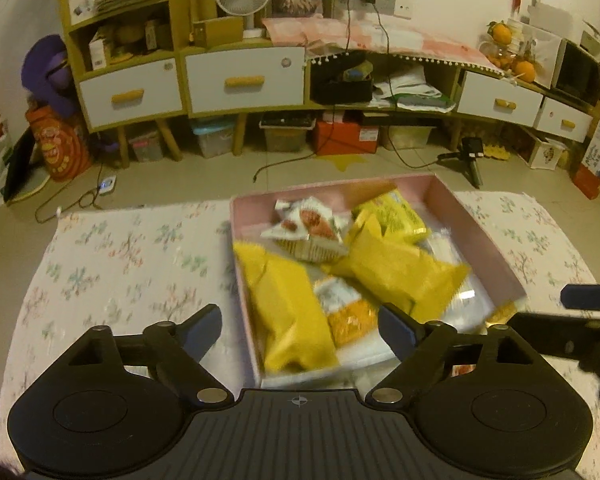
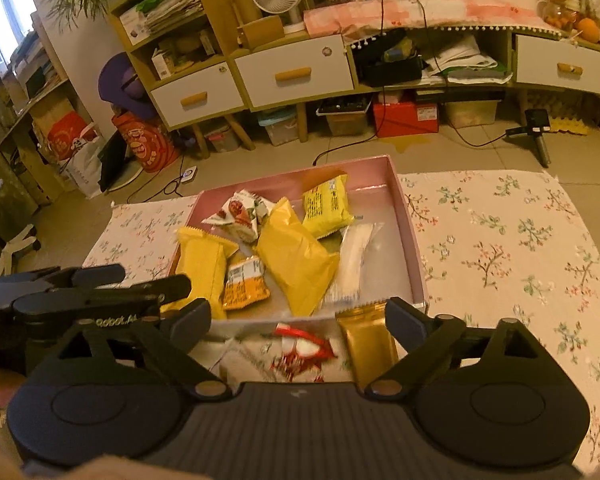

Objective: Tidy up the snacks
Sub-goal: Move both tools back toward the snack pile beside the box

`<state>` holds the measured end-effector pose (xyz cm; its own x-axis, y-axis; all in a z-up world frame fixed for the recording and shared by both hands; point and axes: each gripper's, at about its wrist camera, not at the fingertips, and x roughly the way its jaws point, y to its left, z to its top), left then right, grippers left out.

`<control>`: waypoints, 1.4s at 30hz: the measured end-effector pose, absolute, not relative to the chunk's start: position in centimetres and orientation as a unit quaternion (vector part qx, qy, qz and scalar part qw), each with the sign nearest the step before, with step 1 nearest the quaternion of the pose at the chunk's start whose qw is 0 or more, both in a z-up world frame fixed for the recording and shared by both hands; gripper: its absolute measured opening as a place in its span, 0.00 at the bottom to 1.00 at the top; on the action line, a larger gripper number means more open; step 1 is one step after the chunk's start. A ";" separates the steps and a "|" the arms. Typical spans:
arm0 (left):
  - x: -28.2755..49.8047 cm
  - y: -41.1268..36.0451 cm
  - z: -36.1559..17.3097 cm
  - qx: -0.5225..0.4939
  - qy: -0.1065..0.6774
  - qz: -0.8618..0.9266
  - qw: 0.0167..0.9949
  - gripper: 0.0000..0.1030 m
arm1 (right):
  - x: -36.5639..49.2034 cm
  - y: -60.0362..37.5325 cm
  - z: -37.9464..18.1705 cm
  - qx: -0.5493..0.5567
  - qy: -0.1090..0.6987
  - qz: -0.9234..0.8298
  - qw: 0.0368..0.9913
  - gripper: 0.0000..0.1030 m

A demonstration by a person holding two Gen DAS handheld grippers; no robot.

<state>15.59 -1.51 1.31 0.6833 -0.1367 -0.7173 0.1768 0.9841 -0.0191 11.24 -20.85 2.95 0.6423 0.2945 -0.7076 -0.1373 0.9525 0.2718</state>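
Right wrist view: snack packets (image 2: 296,256) lie piled in the pink box (image 2: 414,248) on the flowered cloth (image 2: 520,240), ahead of your right gripper (image 2: 298,322). A gold packet (image 2: 366,340) and a red-white wrapper (image 2: 300,354) lie between its spread fingers, untouched. Your left gripper (image 1: 300,326) also stands apart, empty, over the box's near edge.
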 end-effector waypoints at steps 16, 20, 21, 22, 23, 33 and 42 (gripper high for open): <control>9.0 1.9 -0.6 0.012 0.396 -0.075 0.915 0.90 | 7.6 -19.8 1.8 0.059 0.421 0.103 0.899 0.97; 7.7 2.4 -1.2 0.004 0.395 -0.078 0.915 0.92 | 6.7 -19.6 1.2 0.054 0.425 0.103 0.898 0.98; 7.5 2.5 -1.4 0.004 0.395 -0.080 0.915 0.92 | 6.6 -19.6 1.0 0.057 0.426 0.101 0.897 0.98; 7.2 2.6 -1.7 0.005 0.394 -0.083 0.915 0.92 | 6.5 -19.7 0.7 0.061 0.429 0.097 0.896 0.98; 7.0 2.7 -1.9 0.006 0.393 -0.087 0.916 0.92 | 6.4 -19.7 0.4 0.066 0.431 0.092 0.895 0.98; 6.0 2.8 -3.9 0.057 0.385 -0.138 0.911 0.92 | 6.6 -20.0 -2.8 0.083 0.476 0.052 0.874 0.98; 6.7 1.8 -5.1 0.066 0.379 -0.189 0.904 0.89 | 7.4 -19.3 -3.6 0.125 0.481 0.047 0.866 0.98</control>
